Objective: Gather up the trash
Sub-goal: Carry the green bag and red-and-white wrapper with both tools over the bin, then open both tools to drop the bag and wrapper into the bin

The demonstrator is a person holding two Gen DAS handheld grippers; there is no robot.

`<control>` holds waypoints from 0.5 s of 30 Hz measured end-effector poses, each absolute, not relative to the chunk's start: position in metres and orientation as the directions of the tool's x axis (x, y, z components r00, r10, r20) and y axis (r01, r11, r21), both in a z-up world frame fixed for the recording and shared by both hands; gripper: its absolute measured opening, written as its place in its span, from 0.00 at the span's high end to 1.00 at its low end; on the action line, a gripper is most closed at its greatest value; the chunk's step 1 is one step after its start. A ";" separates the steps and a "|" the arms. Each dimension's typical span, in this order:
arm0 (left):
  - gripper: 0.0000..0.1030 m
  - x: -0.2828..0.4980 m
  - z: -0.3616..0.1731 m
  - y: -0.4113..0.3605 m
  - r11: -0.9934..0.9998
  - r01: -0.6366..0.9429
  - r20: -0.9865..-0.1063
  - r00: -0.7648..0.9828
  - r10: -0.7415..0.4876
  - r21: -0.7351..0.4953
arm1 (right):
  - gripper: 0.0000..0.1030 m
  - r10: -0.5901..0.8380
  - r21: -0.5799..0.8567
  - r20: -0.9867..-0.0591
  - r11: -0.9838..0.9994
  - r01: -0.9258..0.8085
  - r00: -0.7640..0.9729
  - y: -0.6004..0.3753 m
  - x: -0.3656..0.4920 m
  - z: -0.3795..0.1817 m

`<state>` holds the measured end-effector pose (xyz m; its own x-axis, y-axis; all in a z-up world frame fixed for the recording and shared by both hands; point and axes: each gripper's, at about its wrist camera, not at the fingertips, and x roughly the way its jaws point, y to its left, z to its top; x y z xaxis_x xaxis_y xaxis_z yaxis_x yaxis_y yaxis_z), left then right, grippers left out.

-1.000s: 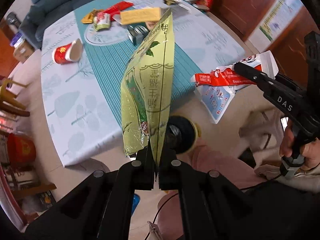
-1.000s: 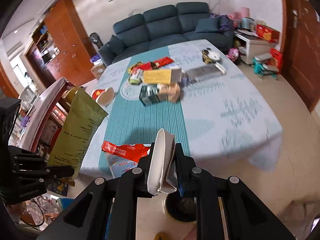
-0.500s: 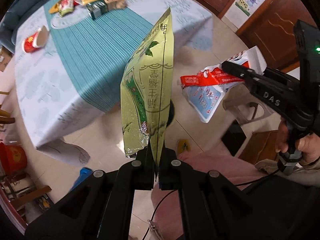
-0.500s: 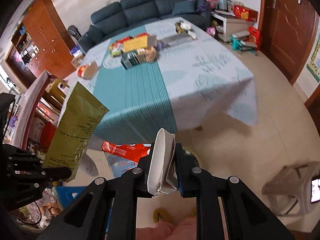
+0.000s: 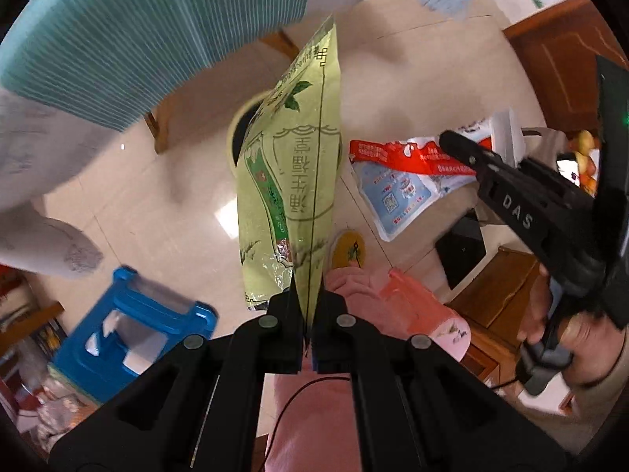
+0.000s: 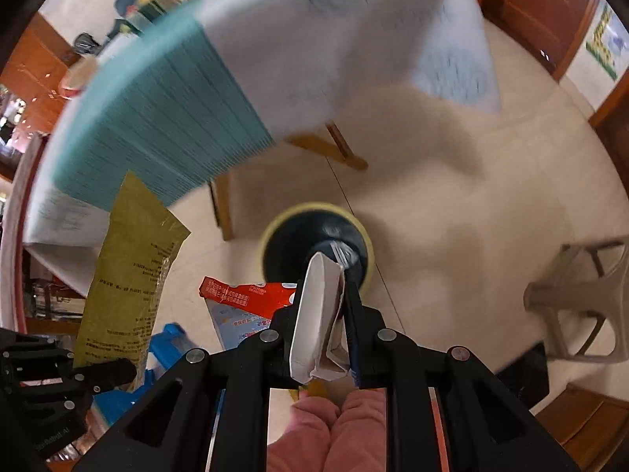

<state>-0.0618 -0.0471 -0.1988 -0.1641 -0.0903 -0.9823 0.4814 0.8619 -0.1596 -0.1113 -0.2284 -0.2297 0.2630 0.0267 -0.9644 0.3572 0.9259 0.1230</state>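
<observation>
Shiny green foil bag [image 5: 293, 181], long and flat, is pinched by its bottom edge in the left gripper [image 5: 308, 316]. It points down toward the round dark bin [image 6: 316, 244]. Crumpled white paper wrapper [image 6: 320, 322] is squeezed in the right gripper [image 6: 322, 334], just above the bin.
</observation>
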 end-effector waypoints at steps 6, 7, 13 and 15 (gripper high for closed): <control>1.00 -0.044 -0.295 -0.066 0.899 0.409 -0.971 -0.227 -0.067 -0.158 | 0.85 0.013 0.108 -0.973 0.908 0.406 0.231 -0.253 -0.094 -0.309; 1.00 -0.040 -0.310 -0.068 0.904 0.396 -0.969 -0.238 -0.068 -0.161 | 0.85 0.007 0.103 -0.973 0.907 0.409 0.230 -0.256 -0.090 -0.325; 1.00 -0.028 -0.401 -0.091 0.924 0.343 -0.957 -0.280 -0.070 -0.168 | 0.85 -0.010 0.078 -0.977 0.914 0.399 0.215 -0.266 -0.067 -0.397; 1.00 -0.023 -0.423 -0.098 0.926 0.339 -0.957 -0.284 -0.065 -0.164 | 0.84 -0.011 0.073 -0.978 0.917 0.392 0.208 -0.268 -0.060 -0.418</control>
<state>-0.0233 -0.0979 -0.4225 -0.2836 -0.0655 -0.9567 0.3389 0.9264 -0.1639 -0.0603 -0.2682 -0.4184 0.2083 -0.0115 -0.9780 0.3920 0.9171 0.0727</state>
